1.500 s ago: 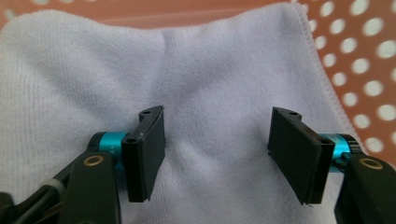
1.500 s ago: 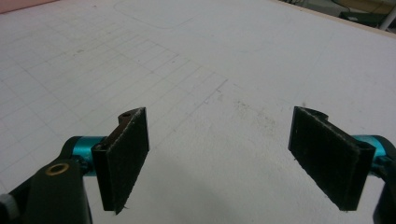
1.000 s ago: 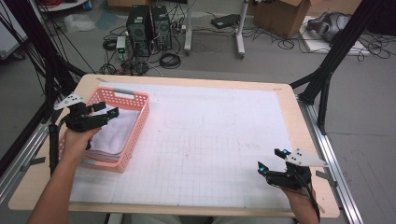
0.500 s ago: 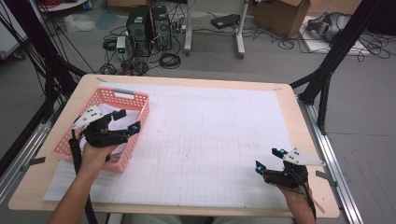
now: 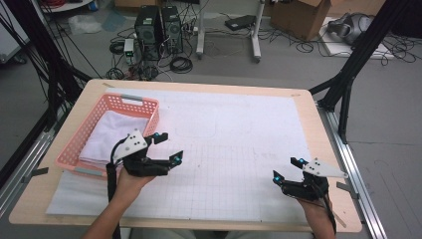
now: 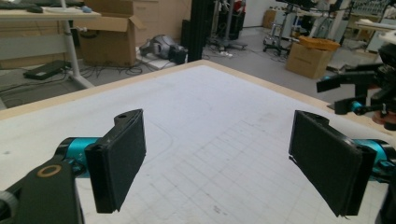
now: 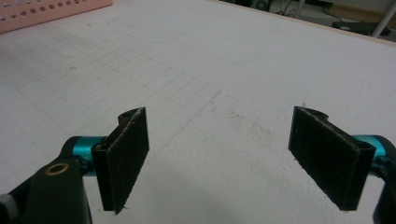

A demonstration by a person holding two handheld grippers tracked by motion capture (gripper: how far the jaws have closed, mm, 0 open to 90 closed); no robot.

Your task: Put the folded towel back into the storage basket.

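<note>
A pink basket (image 5: 84, 134) sits at the table's (image 5: 239, 94) left side on the white grid mat (image 5: 234, 149), holding a folded white cloth (image 5: 107, 137) that lies flat inside it. The left gripper (image 5: 169, 147) hovers over the mat just right of the basket's near corner, jaws wide apart, nothing between them. The right gripper (image 5: 289, 169) rests near the table's right front edge, well apart from the basket, jaws also spread and empty
</note>
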